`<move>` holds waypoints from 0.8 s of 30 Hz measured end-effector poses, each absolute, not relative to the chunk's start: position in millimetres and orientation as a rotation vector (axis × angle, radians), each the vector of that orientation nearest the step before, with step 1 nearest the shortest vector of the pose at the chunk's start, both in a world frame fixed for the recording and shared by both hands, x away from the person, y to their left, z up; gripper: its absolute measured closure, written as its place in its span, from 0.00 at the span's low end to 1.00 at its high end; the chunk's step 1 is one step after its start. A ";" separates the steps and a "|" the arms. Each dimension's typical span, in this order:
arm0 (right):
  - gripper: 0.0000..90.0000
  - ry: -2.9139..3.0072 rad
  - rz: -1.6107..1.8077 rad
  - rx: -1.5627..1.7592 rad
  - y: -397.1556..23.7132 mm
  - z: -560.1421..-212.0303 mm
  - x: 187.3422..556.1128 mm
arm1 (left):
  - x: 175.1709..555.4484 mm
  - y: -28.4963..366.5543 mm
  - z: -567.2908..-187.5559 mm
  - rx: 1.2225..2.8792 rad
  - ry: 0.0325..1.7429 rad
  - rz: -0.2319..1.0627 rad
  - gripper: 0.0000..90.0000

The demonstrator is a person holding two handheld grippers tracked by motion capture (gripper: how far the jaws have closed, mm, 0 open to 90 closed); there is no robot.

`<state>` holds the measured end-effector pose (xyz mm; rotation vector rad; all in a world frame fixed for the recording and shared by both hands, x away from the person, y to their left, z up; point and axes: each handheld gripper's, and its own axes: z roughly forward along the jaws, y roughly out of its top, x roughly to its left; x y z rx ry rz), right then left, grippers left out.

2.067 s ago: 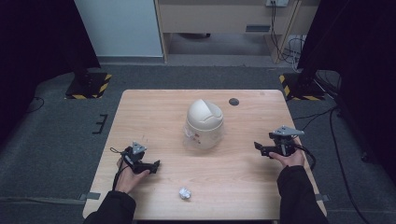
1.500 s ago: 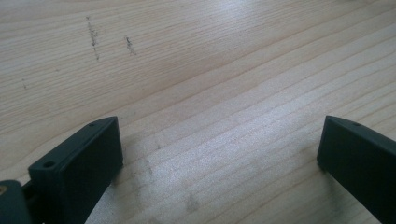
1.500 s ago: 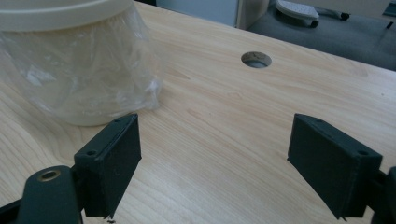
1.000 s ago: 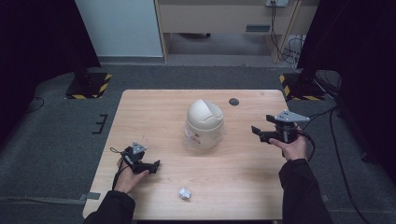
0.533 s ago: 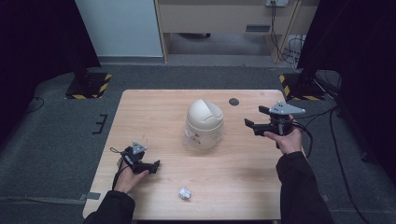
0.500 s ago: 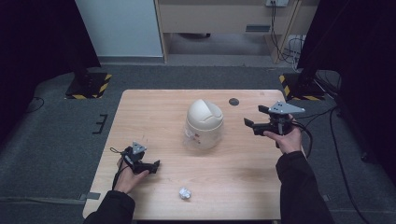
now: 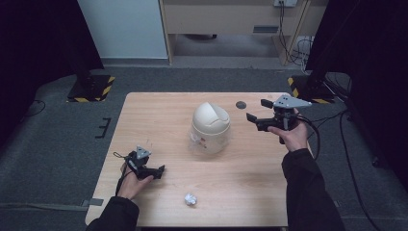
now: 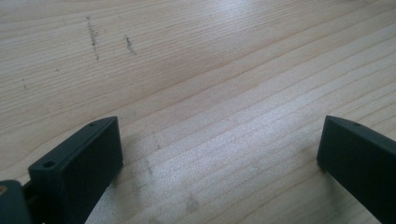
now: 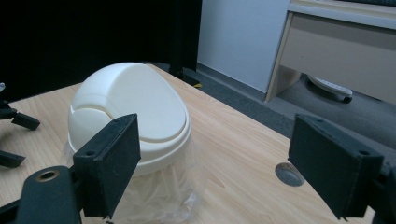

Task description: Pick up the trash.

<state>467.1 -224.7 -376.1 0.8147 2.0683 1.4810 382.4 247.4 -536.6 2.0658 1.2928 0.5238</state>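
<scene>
A white domed bin (image 7: 210,126) with a swing lid and a clear plastic liner stands mid-table; it also fills the left half of the right gripper view (image 9: 130,112). A crumpled paper ball (image 7: 191,199) lies near the front edge. My right gripper (image 7: 256,110) is held above the table's right side, open and empty, its jaws pointing left at the bin (image 9: 219,158). My left gripper (image 7: 159,169) rests low at the front left, open, with bare wood between its jaws (image 8: 219,154).
A small dark disc (image 7: 240,104) sits on the wooden table (image 7: 159,115) behind the bin, and appears between the right jaws (image 9: 289,173). Grey carpet surrounds the table; a cabinet and black stands are beyond the far edge.
My right gripper has lifted and moved away from the person and leftward, closer to the bin. The left gripper, bin and paper ball have stayed put.
</scene>
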 end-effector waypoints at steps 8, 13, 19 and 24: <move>0.19 2.082 1.489 0.759 -212.5 -361.0 476.3 | 382.4 247.5 -536.6 2.068 1.292 0.524 0.00; 0.19 2.081 1.531 0.740 -206.5 -352.1 482.2 | 382.4 247.4 -536.6 2.066 1.293 0.524 0.00; 0.19 2.099 1.535 0.714 -200.5 -350.0 484.8 | 382.4 247.4 -536.6 2.066 1.293 0.524 0.00; 0.19 2.126 1.547 0.690 -192.3 -351.3 488.3 | 382.4 247.4 -536.6 2.066 1.293 0.524 0.00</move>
